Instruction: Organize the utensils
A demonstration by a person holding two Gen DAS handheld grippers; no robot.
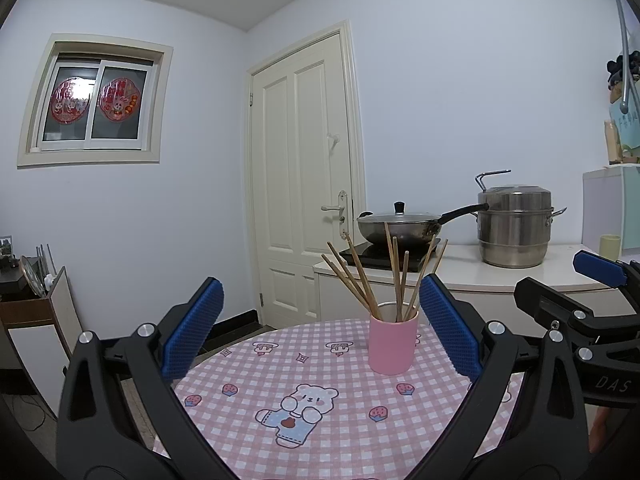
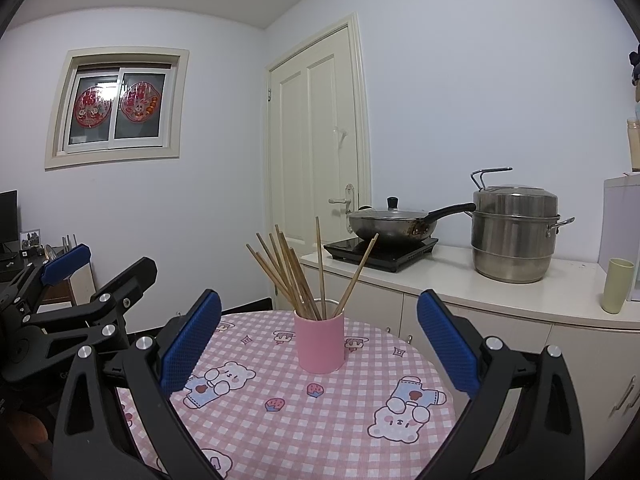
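A pink cup [image 1: 393, 344] stands on the round table [image 1: 312, 412] with the pink checked cloth, and holds several wooden chopsticks [image 1: 362, 280] fanned upward. In the right wrist view the cup [image 2: 319, 345] and chopsticks [image 2: 294, 276] sit at mid-table. My left gripper [image 1: 320, 328] is open and empty, held above the near table with the cup just ahead of its right pad. My right gripper [image 2: 318, 334] is open and empty, with the cup seen ahead between its fingers. Each gripper shows in the other's view: the right [image 1: 560, 284], the left [image 2: 100, 268].
A white counter [image 2: 460, 292] behind the table carries an induction hob with a lidded wok [image 2: 390, 222], a steel steamer pot [image 2: 514, 234] and a yellow-green cup [image 2: 618, 286]. A closed door [image 2: 320, 168] is behind. A low cabinet [image 1: 44, 320] stands at the left.
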